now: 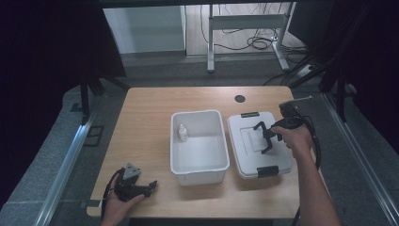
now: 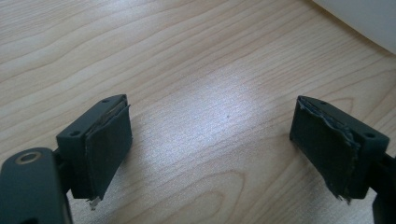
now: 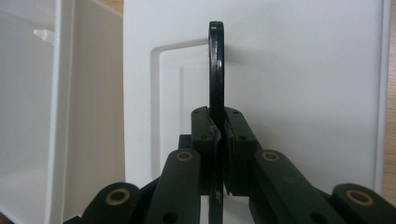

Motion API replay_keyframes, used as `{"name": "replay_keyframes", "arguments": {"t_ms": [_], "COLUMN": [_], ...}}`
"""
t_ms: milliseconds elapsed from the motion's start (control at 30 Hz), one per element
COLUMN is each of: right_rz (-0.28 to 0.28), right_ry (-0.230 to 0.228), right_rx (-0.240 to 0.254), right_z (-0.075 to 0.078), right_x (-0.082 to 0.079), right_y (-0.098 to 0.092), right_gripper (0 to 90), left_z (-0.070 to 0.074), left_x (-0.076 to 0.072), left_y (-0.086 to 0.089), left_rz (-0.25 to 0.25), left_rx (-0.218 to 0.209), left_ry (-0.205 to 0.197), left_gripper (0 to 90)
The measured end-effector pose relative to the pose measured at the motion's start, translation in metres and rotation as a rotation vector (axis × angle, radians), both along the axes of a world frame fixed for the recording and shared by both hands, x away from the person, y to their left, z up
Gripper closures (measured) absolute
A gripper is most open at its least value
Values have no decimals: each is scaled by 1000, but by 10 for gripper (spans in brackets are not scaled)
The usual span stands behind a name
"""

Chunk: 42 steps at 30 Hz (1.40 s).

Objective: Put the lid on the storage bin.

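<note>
So from the high view, an open white bin (image 1: 199,143) sits mid-counter (image 1: 146,117) with a small white dropper bottle (image 1: 182,133) inside, and its lid (image 1: 256,143) lies flat just to its right. The right tongs (image 1: 266,139) hover over that lid; the left tongs (image 1: 151,186) rest near the counter's front-left edge.

Left gripper view – the left tongs (image 2: 210,149) are spread wide over bare wood, holding nothing.

Right gripper view – the right tongs (image 3: 218,149) are clamped tight on a thin black handle (image 3: 215,70) standing on edge above the lid (image 3: 303,84).
</note>
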State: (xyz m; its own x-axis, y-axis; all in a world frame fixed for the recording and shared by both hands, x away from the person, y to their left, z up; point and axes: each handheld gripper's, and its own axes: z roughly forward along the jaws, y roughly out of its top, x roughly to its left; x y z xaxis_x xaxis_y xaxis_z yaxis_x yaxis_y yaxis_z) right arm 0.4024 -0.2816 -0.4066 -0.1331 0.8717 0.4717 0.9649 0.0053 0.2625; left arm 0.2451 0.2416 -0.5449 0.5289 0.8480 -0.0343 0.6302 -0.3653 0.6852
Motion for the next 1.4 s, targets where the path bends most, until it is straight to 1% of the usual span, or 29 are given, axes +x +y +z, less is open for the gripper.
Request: {"name": "replay_keyframes", "arguments": {"t_ms": [33,200,333,500,700,800,933,1100,1233,1400], "right_rz": [1,-1,-1,5,18,19,6,8,9,3], "right_ry": [-7,-21,-22,-25,-46,-51,-55,-63,-64,-64], "right_rx": [0,4,8,7,8,7,15,16,21,27], "right_z": [4,11,14,18,31,34,41,48,52,54], "right_x": [-1,-3,-3,-3,-4,-4,-5,-6,-7,-6], "right_y": [-1,-3,-4,-3,1,0,-2,-3,-2,1], "right_gripper": [850,850,851,851,851,851,850,850,850,851], "left_z": [0,0,0,0,0,0,0,0,0,0], "left_x": [0,0,0,0,0,0,0,0,0,0], "left_y": [0,0,0,0,0,0,0,0,0,0], "left_rz": [0,0,0,0,4,2,2,2,2,2], "left_rx": [0,0,0,0,-2,-1,-1,-1,-1,-1], "left_ry": [0,0,0,0,-2,-3,-2,-2,-2,-2], "left_gripper": [129,129,129,128,129,129,129,129,129,129]}}
